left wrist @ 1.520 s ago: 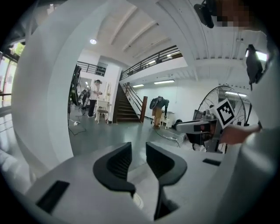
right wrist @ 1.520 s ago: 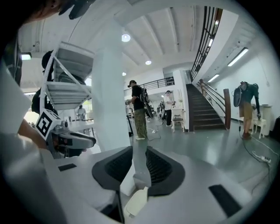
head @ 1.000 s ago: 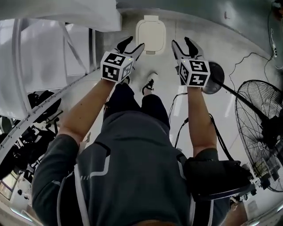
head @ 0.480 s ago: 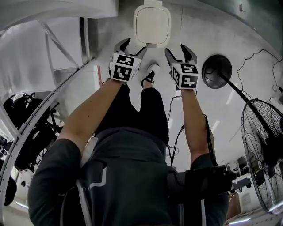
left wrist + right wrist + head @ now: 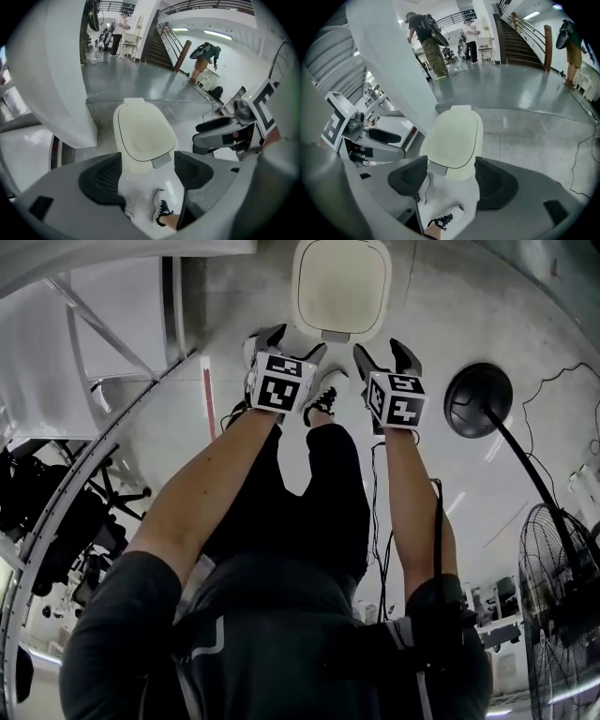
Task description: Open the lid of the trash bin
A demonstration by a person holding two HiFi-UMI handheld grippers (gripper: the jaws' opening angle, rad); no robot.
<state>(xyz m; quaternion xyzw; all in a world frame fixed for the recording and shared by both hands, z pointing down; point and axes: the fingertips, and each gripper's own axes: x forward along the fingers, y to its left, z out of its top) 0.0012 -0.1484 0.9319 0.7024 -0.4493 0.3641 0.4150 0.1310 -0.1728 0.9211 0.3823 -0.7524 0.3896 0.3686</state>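
Note:
The cream trash bin [image 5: 341, 285] stands on the grey floor with its lid down and a grey tab [image 5: 335, 335] at its front edge. My left gripper [image 5: 289, 341] and right gripper [image 5: 382, 354] hang side by side just in front of it, both pointing down. In the left gripper view the lid [image 5: 143, 133] lies beyond the open left gripper [image 5: 147, 171]. In the right gripper view the lid [image 5: 454, 138] lies beyond the open right gripper [image 5: 451, 178]. Both pairs of jaws have just been opening, with only floor and shoes showing between them.
A black round fan base [image 5: 478, 399] sits right of the bin, with its pole running to a standing fan [image 5: 562, 596]. Cables cross the floor at right. A white framed table [image 5: 94, 352] stands at left. The person's shoes [image 5: 322, 401] are just before the bin.
Both grippers have dropped toward the bin and their jaws stand wider. The bin looks larger and nearer in the head view.

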